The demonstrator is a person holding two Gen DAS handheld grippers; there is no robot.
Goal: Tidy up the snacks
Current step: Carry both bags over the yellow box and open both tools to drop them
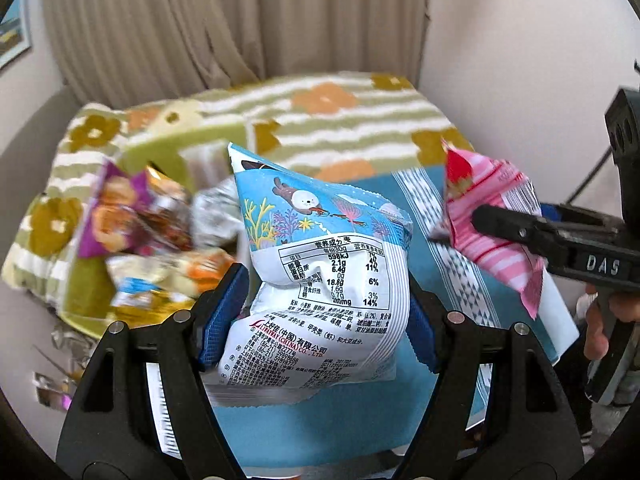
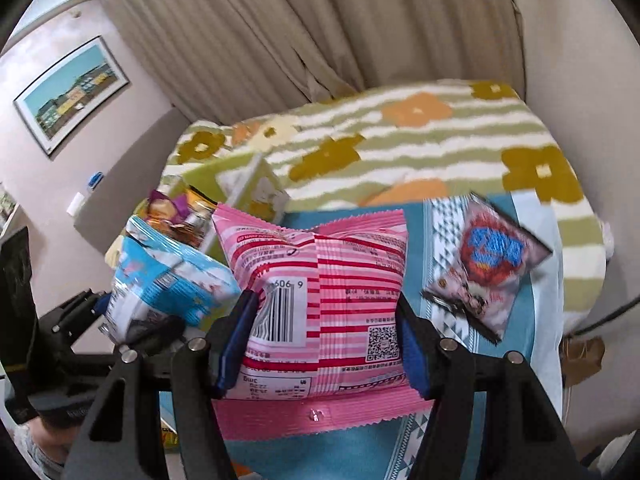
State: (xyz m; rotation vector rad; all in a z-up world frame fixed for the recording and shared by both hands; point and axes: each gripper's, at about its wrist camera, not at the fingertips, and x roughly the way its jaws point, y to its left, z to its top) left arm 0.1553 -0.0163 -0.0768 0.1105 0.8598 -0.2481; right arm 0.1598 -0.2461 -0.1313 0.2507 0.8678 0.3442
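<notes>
My left gripper (image 1: pixel 328 312) is shut on a blue and white snack bag (image 1: pixel 320 264), held up above the blue cloth (image 1: pixel 320 424). The same blue and white snack bag (image 2: pixel 168 284) shows at the left of the right wrist view. My right gripper (image 2: pixel 324 340) is shut on a pink striped snack bag (image 2: pixel 320 292), also lifted off the cloth; its blue pads press both sides. In the left wrist view the pink striped snack bag (image 1: pixel 488 220) hangs at the right in the black fingers (image 1: pixel 504 224). A green box (image 1: pixel 160 200) at the left holds several snack packs.
A grey snack pack with red and blue print (image 2: pixel 488 272) lies on the blue cloth (image 2: pixel 360 452) to the right. A floral striped blanket (image 2: pixel 400 140) covers the surface behind. Curtains (image 2: pixel 280 40) hang at the back. A hand (image 1: pixel 600 320) grips the right tool.
</notes>
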